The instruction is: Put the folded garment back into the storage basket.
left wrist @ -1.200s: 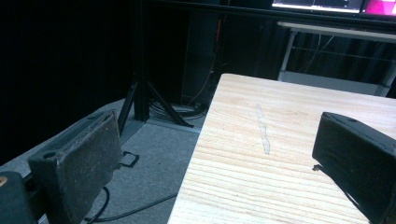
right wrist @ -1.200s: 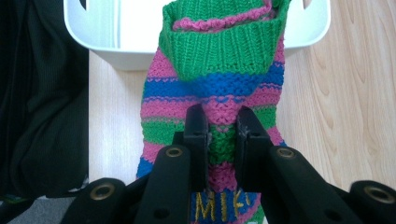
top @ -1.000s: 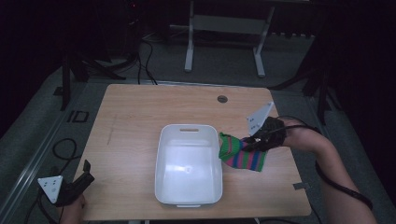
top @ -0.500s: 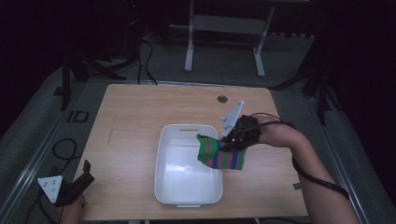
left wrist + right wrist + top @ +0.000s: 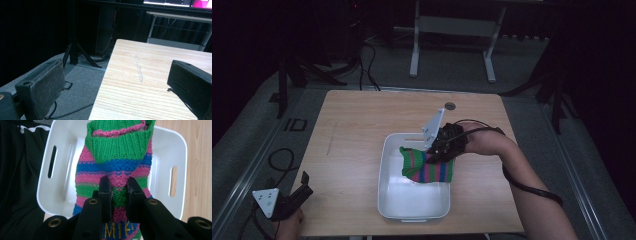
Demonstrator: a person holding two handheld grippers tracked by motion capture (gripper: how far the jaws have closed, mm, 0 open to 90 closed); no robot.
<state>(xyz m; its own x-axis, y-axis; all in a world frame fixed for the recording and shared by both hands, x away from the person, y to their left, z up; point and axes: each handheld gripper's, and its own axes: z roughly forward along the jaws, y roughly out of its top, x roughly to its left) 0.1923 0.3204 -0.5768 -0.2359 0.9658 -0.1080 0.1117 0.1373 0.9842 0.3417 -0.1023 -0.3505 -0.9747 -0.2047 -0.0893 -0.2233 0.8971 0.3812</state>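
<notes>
Since earlier frame, right gripper (image 5: 435, 152) carried striped knit sock (image 5: 427, 167) from table's right edge over white bin (image 5: 384, 200), still pinched. Left gripper (image 5: 294, 197) spread, idle, near-left corner. Next, probably: lower, release.

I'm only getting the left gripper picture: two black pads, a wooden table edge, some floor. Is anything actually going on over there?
Observer: Yes. The right gripper is shut on a striped knitted sock, pinching a fold of it between its jaws.
Operator: A sock? Where is it taking it?
Observer: It hangs over a white plastic tub near the middle of the table, draped across the tub's right rim.
Operator: Is anything in the tub yet?
Observer: Apart from the sock's green end dipping in, the tub's floor looks bare in the high view.
Operator: And my gripper?
Observer: The left gripper sits off the table's near-left corner, jaws open, holding nothing.
</notes>
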